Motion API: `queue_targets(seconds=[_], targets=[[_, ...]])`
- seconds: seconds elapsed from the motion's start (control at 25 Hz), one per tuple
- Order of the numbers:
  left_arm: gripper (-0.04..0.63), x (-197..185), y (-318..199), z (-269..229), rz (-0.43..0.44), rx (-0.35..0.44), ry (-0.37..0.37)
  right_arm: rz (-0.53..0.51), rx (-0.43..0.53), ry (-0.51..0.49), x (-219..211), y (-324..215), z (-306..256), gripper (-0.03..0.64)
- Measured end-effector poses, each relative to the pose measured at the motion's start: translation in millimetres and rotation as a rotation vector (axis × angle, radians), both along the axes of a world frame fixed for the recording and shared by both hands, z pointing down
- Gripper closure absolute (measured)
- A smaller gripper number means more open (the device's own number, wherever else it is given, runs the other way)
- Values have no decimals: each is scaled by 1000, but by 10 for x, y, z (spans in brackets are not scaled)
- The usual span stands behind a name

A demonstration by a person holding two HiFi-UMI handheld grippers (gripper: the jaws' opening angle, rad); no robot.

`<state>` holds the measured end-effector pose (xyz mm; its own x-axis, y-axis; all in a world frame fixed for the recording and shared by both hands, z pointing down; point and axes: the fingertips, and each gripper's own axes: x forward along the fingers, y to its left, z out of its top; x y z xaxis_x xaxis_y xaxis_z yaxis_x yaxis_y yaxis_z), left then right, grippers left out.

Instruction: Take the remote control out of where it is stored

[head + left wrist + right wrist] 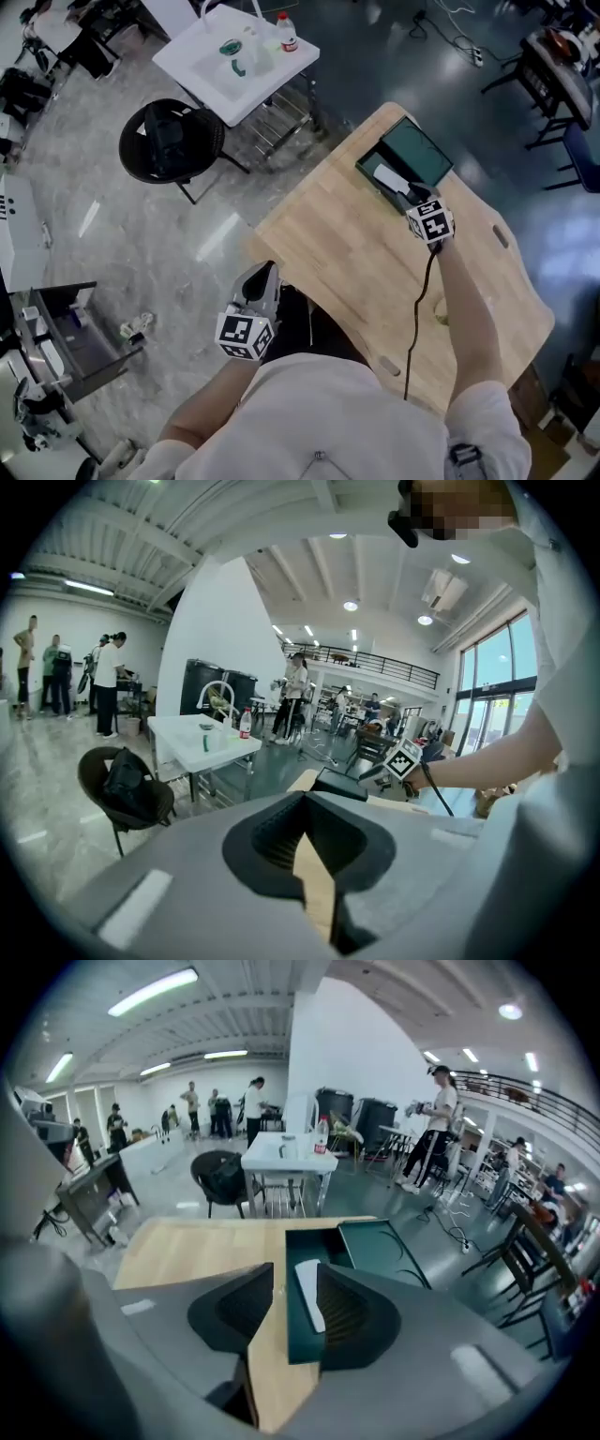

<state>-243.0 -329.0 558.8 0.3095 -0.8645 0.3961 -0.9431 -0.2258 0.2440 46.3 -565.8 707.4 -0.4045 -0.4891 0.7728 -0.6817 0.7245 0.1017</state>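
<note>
A white remote control (388,177) lies inside a dark green box (379,186) whose lid (418,153) stands open, at the far side of the wooden table (356,262). My right gripper (410,199) sits at the box's near end and is open. In the right gripper view the remote control (307,1293) lies lengthwise in the box (296,1340) between the spread jaws of the right gripper (295,1279), unclamped. My left gripper (265,274) hangs off the table's near left edge. Seen in its own view, the left gripper (302,799) is shut and empty.
A black chair (171,142) with a bag and a white table (234,58) holding a bottle (286,33) stand beyond the wooden table's left side. A black cable (419,309) trails from my right gripper across the tabletop. People stand far off in the hall.
</note>
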Motion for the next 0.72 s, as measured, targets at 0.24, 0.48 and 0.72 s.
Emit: queue_targets(seconds=[0.24,0.48,0.72], targets=[[594,-306,268,295,-111,-86,1,-162,-148,248,80,-428,918,393],[594,-435,430,519,-161,-122,15,-237,-274,395,166,-535,1476,334],[594,-493,572,728,-182,-168,34,-239,-350,448,178,-532,1725,341]])
